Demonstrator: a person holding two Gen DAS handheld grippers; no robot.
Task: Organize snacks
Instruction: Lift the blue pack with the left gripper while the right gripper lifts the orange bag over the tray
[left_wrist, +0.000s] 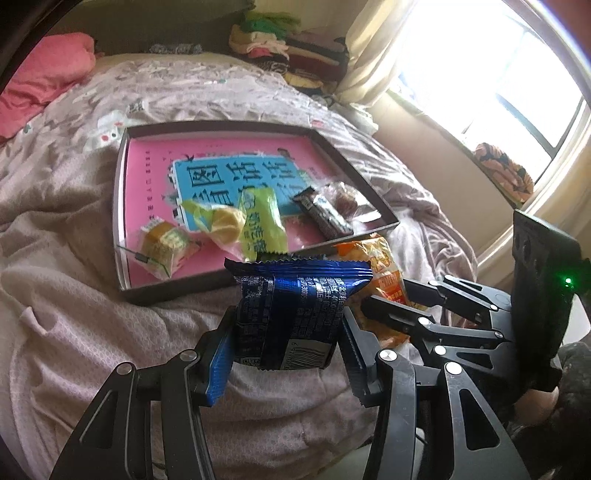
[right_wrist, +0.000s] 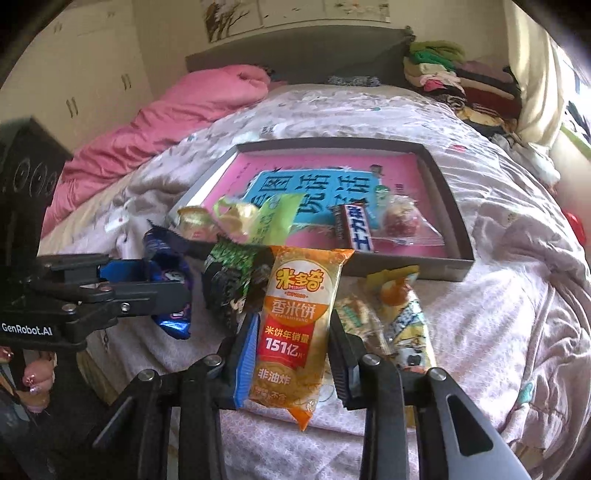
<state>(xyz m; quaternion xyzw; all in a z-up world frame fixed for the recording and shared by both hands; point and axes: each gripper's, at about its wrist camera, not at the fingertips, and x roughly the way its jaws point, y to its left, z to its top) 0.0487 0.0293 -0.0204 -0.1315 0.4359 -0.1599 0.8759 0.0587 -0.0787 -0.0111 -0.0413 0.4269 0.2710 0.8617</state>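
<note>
My left gripper (left_wrist: 286, 332) is shut on a dark blue snack packet (left_wrist: 295, 306), held upright just in front of the tray. The right wrist view shows this gripper (right_wrist: 166, 280) and its blue packet (right_wrist: 168, 295) at the left. My right gripper (right_wrist: 291, 347) is shut on an orange rice-cracker packet (right_wrist: 295, 325), also seen beside the left one (left_wrist: 384, 266). The dark-rimmed tray (left_wrist: 166, 291) (right_wrist: 406, 266) lies on the bed with a pink book as its floor. It holds several snacks: a green packet (left_wrist: 264, 221), a dark chocolate bar (right_wrist: 356, 229), a clear bag (right_wrist: 402, 221).
Loose snacks lie on the bedspread before the tray: a green-black packet (right_wrist: 232, 280) and a yellow-blue one (right_wrist: 402, 317). A pink quilt (right_wrist: 166, 114) lies at the back left, folded clothes (right_wrist: 461, 77) at the head of the bed, and a window (left_wrist: 517, 66) on the right.
</note>
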